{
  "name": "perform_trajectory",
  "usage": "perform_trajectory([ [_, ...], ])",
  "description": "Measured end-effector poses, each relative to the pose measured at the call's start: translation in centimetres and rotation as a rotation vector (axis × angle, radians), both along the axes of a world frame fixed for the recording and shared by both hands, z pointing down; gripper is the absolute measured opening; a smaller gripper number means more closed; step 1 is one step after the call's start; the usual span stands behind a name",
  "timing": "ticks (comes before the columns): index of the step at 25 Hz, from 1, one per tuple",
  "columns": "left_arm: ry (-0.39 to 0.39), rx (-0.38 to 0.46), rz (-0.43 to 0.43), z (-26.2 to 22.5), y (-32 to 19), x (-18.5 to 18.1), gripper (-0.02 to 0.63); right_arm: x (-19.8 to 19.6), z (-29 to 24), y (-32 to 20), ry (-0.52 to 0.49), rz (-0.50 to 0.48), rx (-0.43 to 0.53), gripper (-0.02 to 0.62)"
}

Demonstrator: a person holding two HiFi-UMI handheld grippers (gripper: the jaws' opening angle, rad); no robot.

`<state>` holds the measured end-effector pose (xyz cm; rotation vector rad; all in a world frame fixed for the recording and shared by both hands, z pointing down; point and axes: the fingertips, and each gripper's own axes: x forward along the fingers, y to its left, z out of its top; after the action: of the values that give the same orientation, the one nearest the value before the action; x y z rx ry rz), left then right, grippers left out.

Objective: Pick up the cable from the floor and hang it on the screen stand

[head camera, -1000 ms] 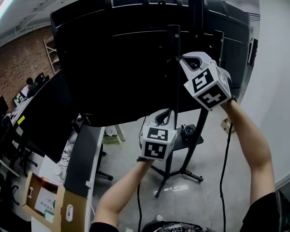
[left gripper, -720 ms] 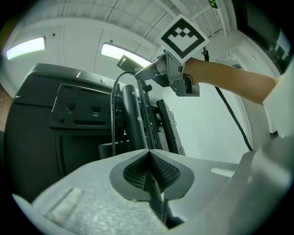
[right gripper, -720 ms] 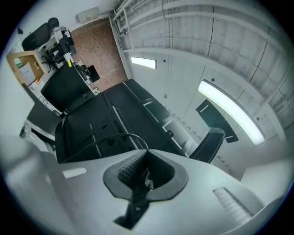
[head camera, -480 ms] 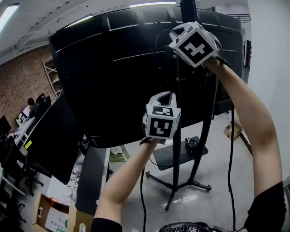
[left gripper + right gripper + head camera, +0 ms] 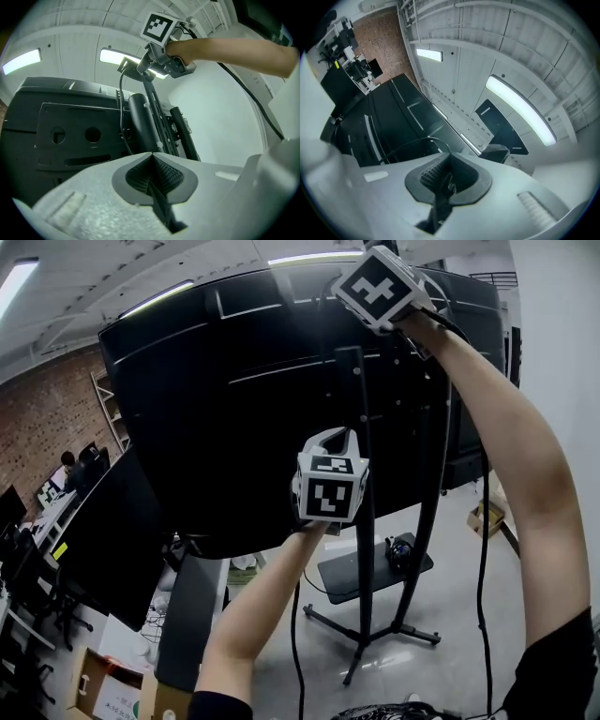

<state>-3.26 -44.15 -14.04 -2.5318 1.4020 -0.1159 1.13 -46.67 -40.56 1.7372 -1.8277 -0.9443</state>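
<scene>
My right gripper is raised to the top of the screen stand's black post and is shut on the black cable. The cable arcs out of its jaws and drops along the post behind the big dark screen. Lower down, at mid-post height, my left gripper is shut on another stretch of the cable, which runs down through its pads. In the head view, slack cable hangs under the right arm and a second strand falls below the left forearm.
The stand's tripod feet and a small shelf holding a dark object sit on the grey floor. A second monitor and desks are at the left. A cardboard box lies by the right wall.
The right gripper has climbed from mid-height to the top of the stand post, carrying the cable up. The left gripper has risen a little alongside the post.
</scene>
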Motion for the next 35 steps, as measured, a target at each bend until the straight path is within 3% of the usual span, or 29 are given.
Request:
perform_trajectory([
  [6, 0.029, 0.008, -0.057, -1.0, -1.4, -0.8, -0.002, 1.5, -1.3, -2.9, 0.149, 0.126, 0.035, 0.014],
  [11, 0.031, 0.013, -0.109, -1.1, -1.8, -1.6, -0.002, 3.0, -2.0, -3.7, 0.186, 0.158, 0.072, 0.014],
  [22, 0.043, 0.031, -0.129, -2.1, -1.1, 0.6, -0.002, 13.0, -2.6, -3.2, 0.025, 0.157, 0.066, 0.014],
  [30, 0.066, 0.092, -0.101, -5.1, 0.2, 4.1, -0.002, 17.8, -0.5, -4.3, 0.026, 0.1, 0.012, 0.014],
  [35, 0.054, 0.107, -0.08, -5.4, 0.6, 6.6, -0.002, 19.5, -0.8, -3.9, -0.018, 0.079, 0.031, 0.014],
])
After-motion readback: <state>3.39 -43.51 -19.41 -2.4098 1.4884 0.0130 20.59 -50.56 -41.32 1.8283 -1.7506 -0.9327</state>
